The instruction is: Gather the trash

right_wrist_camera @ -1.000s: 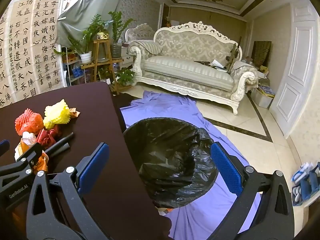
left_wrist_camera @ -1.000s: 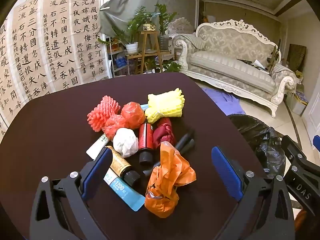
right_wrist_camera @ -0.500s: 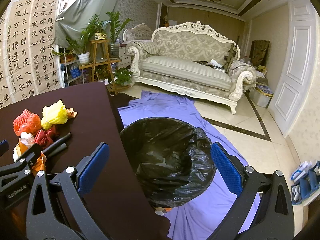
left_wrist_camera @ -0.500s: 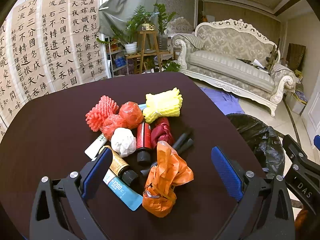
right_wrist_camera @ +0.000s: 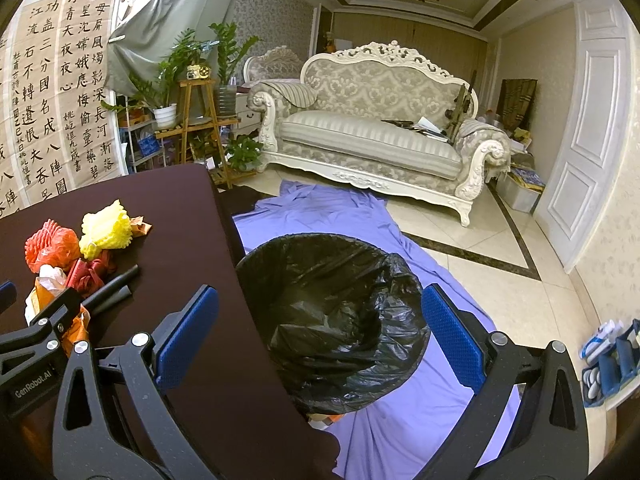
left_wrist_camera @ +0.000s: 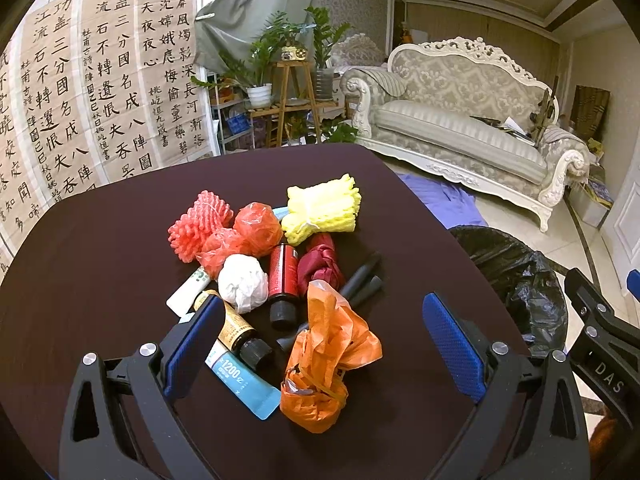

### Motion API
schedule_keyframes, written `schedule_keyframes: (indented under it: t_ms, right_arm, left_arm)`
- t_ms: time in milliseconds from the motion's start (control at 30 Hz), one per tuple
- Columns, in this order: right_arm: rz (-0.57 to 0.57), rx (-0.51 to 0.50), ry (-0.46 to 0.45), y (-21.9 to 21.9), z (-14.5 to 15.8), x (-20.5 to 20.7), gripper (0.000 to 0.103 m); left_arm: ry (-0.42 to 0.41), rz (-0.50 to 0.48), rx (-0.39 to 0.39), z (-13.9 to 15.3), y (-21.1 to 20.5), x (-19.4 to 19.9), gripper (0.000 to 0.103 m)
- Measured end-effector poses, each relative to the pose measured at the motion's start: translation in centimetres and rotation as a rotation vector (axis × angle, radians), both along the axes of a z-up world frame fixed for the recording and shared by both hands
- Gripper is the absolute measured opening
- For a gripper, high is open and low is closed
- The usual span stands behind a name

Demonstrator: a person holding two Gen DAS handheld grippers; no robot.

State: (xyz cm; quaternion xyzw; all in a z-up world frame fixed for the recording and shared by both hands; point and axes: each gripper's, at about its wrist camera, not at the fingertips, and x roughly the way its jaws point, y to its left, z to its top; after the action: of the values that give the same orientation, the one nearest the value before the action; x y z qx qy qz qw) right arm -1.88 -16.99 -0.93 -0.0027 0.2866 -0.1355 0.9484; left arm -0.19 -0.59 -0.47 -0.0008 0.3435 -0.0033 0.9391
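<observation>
On the bench (left_wrist_camera: pixel 100 280), all the trash is seen in one pile, beside the bin (right_wrist_camera: pixel 332 312) that stands on the floor just off the bench's right edge. Nothing is held. The left tool (left_wrist_camera: pixel 320 336) is spread wide and empty, poised over the near end of the pile, with the orange bag (left_wrist_camera: pixel 324 364) between its pads but not touched. The right tool (right_wrist_camera: pixel 316 328) is likewise wide and empty, held above the bin's mouth.

Pile, counted outward from the bin: black tubes (left_wrist_camera: pixel 362 278) nearest, then orange bag, maroon cloth (left_wrist_camera: pixel 320 262), red bottle (left_wrist_camera: pixel 283 278), white wad (left_wrist_camera: pixel 244 283), brown bottle (left_wrist_camera: pixel 240 332), blue tube (left_wrist_camera: pixel 244 380) and white tube (left_wrist_camera: pixel 188 288) farther off. Yellow foam net (left_wrist_camera: pixel 322 210), red bag (left_wrist_camera: pixel 258 226) and red foam net (left_wrist_camera: pixel 198 222) lie on the far side, well apart from the bin.

Inside the bin only crumpled black liner is made out; whether any trash is already in cannot be told. Judged from this, the task is at or near its start: no grasp made, whole pile left to be moved. The orange bag is probably the first pick, as it is closest to the left tool. A loose bag may slip if pinched only at a fold.
</observation>
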Motion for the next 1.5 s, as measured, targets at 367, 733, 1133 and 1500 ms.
schedule_keyframes:
  t_ms: [367,733,1133,1500]
  right_arm:
    - [0.001,0.001,0.000,-0.1,-0.1,0.0,0.099]
    - [0.000,0.002,0.001,-0.2,-0.1,0.0,0.099]
    - [0.000,0.005,0.003,-0.3,-0.1,0.1,0.099]
    - [-0.003,0.009,0.005,-0.3,-0.3,0.1,0.099]
  left_arm:
    - [0.001,-0.001,0.001,0.0,-0.4,0.1,0.096]
    - [0.001,-0.003,0.001,0.0,-0.6,0.2,0.096]
    - [0.003,-0.004,0.002,0.1,-1.0,0.3,0.096]
    - [0.003,-0.006,0.002,-0.1,-1.2,0.3,0.096]
